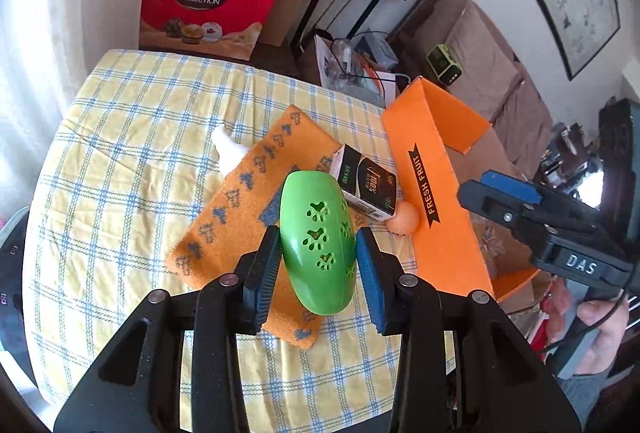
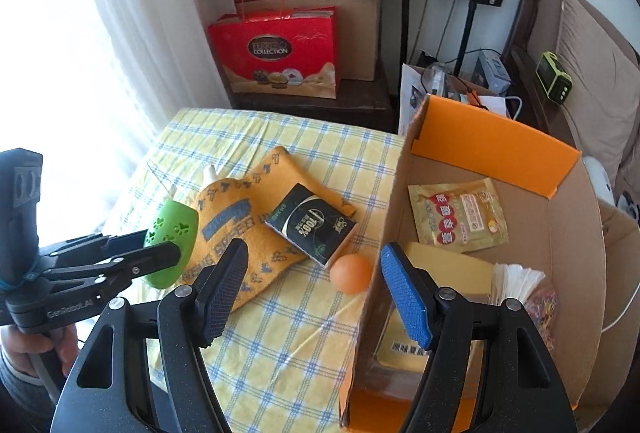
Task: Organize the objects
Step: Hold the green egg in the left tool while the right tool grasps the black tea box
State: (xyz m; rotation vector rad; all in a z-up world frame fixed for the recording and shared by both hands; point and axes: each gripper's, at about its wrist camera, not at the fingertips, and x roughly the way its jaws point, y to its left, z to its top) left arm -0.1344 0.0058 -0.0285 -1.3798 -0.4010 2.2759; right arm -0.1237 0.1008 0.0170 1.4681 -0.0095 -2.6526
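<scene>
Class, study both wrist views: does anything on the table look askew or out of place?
Yes. The orange towel lies diagonally on the checked cloth, rumpled at its near end. The dark carton lies slantwise, partly on the towel, and the orange ball rests loose against the outside of the orange box.

1. A green plastic shell (image 1: pixel 316 245) with paw-shaped cutouts is lifted off the table, tilted, over the near end of an orange towel (image 1: pixel 244 193).
2. The towel, patterned with blue paw prints, lies flat on the table.
3. A dark carton (image 2: pixel 316 229) rests tilted on the towel's right edge.
4. An orange ball (image 2: pixel 351 273) lies on the table, touching the left wall of an open orange box (image 2: pixel 492 141) at the right.
</scene>
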